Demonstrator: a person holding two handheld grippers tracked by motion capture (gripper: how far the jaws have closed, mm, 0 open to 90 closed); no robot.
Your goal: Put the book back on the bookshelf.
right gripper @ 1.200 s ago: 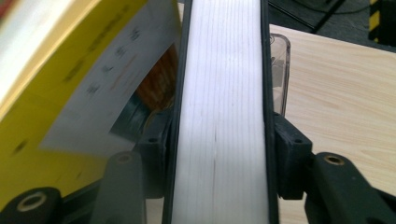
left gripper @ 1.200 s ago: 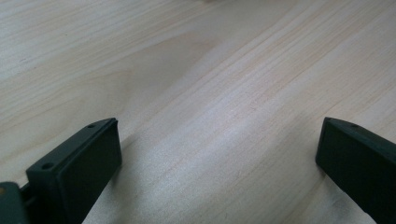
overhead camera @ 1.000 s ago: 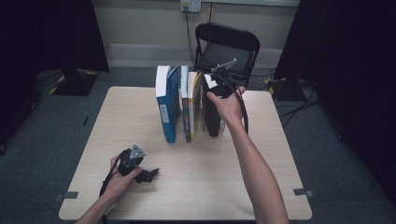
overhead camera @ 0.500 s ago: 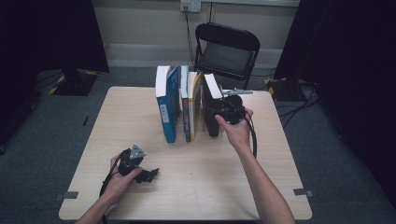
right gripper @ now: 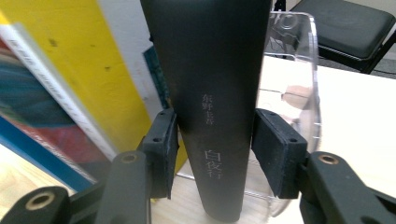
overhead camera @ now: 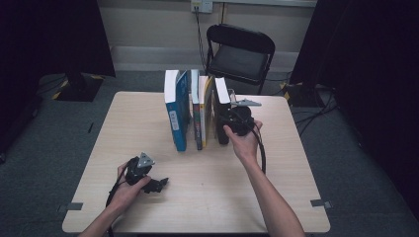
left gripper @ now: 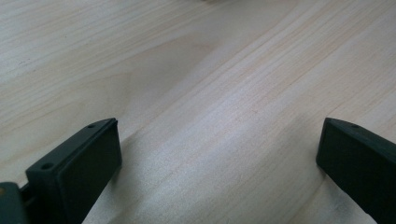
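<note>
Several books stand upright in a row at the middle of the table: a blue one (overhead camera: 176, 116) on the left, a thin one (overhead camera: 196, 113), a yellow one (overhead camera: 206, 111) and a black book (overhead camera: 221, 106) on the right. My right gripper (overhead camera: 228, 121) is at the black book's spine. In the right gripper view its jaws have just been closing, and both pads (right gripper: 163, 149) press on the black book (right gripper: 210, 70). My left gripper (overhead camera: 159, 184) rests on the table at the near left, open with only bare wood between its jaws (left gripper: 219, 154).
A clear plastic bookend (right gripper: 294, 93) stands behind the black book on its right. A black folding chair (overhead camera: 240, 52) sits beyond the table's far edge. The wooden table (overhead camera: 276, 173) has bare room in front of and beside the books.
The right hand came down from the top of the books to the black book's spine, and its jaws closed onto it. The left hand stayed still.
</note>
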